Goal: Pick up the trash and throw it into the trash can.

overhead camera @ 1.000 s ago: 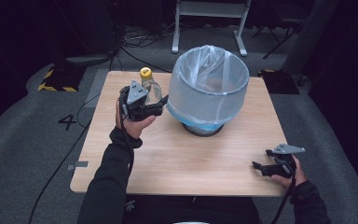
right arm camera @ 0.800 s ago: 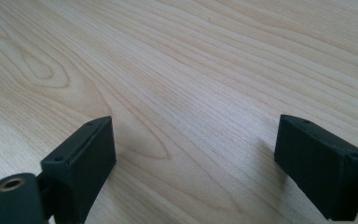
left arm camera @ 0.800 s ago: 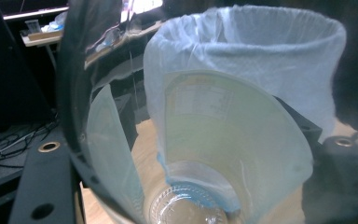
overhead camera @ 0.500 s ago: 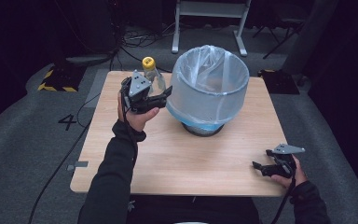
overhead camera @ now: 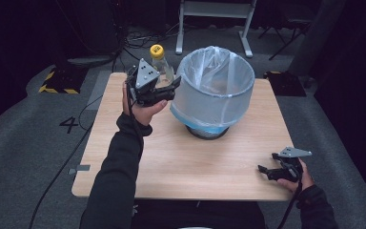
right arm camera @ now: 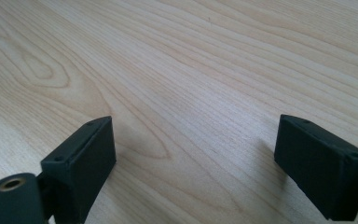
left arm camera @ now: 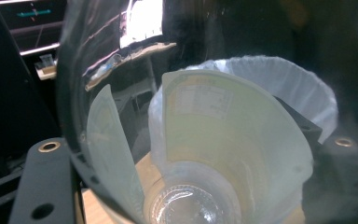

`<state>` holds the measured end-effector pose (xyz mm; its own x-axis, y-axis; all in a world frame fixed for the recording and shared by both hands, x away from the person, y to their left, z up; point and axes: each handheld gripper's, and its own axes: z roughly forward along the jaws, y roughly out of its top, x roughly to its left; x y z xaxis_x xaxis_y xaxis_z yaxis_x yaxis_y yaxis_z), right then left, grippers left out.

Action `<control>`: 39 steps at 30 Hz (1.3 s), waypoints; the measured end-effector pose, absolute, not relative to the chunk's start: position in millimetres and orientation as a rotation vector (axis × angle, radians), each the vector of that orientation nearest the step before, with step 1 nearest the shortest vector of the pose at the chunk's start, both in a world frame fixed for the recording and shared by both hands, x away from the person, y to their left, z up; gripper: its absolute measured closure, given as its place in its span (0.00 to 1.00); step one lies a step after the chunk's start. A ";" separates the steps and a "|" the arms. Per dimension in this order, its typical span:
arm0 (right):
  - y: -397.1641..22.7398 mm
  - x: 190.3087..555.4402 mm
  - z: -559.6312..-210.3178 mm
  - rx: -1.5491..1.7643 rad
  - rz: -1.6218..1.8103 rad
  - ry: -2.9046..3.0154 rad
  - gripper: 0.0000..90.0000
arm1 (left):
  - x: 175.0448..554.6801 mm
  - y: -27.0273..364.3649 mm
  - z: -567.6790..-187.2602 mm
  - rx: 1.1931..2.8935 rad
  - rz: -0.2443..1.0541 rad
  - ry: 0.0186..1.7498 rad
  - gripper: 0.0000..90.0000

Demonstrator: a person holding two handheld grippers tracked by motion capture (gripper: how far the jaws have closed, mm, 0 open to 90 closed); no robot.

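The left gripper [overhead camera: 164,90] is clamped on a clear plastic bottle [overhead camera: 161,69] with a yellow cap [overhead camera: 157,50] and a pale, see-through label [left arm camera: 200,100], held above the wooden table [overhead camera: 181,162]; the bottle rises past the gripper's grey plate, cap uppermost and leaning slightly. Just beyond the jaws, at the bottle's far side, stands a round bin [overhead camera: 214,129] lined with a translucent bag [overhead camera: 217,88] whose blue-tinted edge hangs below the rim. The right gripper [overhead camera: 271,171] rests low near the table's near corner, jaws spread wide with only bare wood grain between them.
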<state>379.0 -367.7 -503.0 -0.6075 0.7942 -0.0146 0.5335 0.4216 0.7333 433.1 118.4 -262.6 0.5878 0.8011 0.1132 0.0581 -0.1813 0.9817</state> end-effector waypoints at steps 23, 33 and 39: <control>-367.6 378.7 -503.0 1.140 1.005 2.322 0.14 | 437.4 67.4 -222.3 1.627 0.759 0.607 0.31; -367.5 378.6 -503.1 1.141 1.007 2.321 0.14 | 450.3 28.2 -225.5 1.665 0.700 0.574 0.31; -367.6 378.6 -503.1 1.139 1.006 2.322 0.14 | 458.2 12.9 -228.4 1.703 0.667 0.566 0.31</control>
